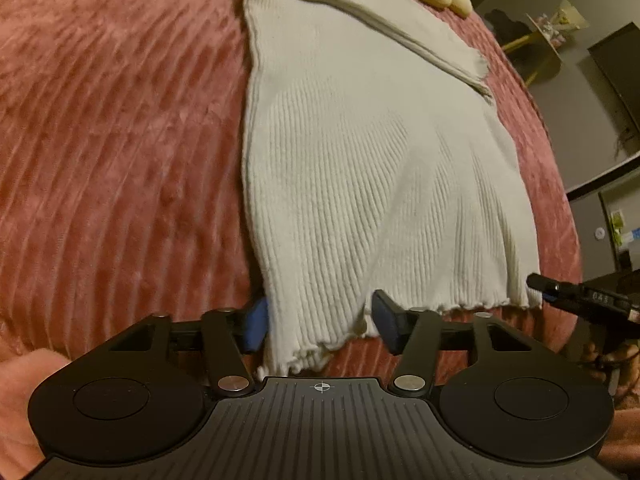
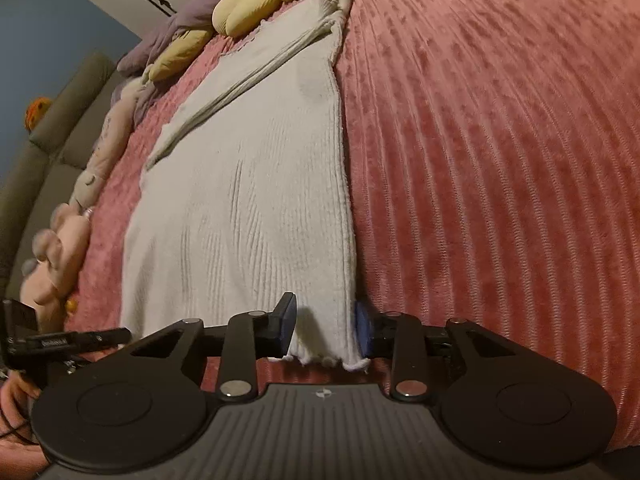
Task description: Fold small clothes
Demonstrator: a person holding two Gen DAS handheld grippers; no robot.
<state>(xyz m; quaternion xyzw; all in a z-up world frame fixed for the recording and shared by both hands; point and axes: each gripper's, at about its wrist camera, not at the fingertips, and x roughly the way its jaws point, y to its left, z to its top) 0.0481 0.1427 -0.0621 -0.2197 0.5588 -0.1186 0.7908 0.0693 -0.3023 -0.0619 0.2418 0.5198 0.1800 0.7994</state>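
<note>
While both tilt down at hem | L gripper (image 1: 320,326) pinching L corner of white knit top (image 1: 360,168) | R gripper (image 2: 326,330) pinching R corner | top flat on pink blanket (image 1: 120,140)

Cream ribbed knit garment (image 1: 360,168), spread flat and lengthwise on a pink ribbed blanket (image 1: 120,140). Narrow at the far end, wider toward the near hem. One long sleeve folded diagonally across the upper body, cuff reaching the side edge. Scalloped, slightly frilled hem nearest the cameras, bunched into soft vertical folds at both near corners. Same garment (image 2: 240,208) in the right wrist view, long straight side edge on the right, faint creases down the middle.
</note>
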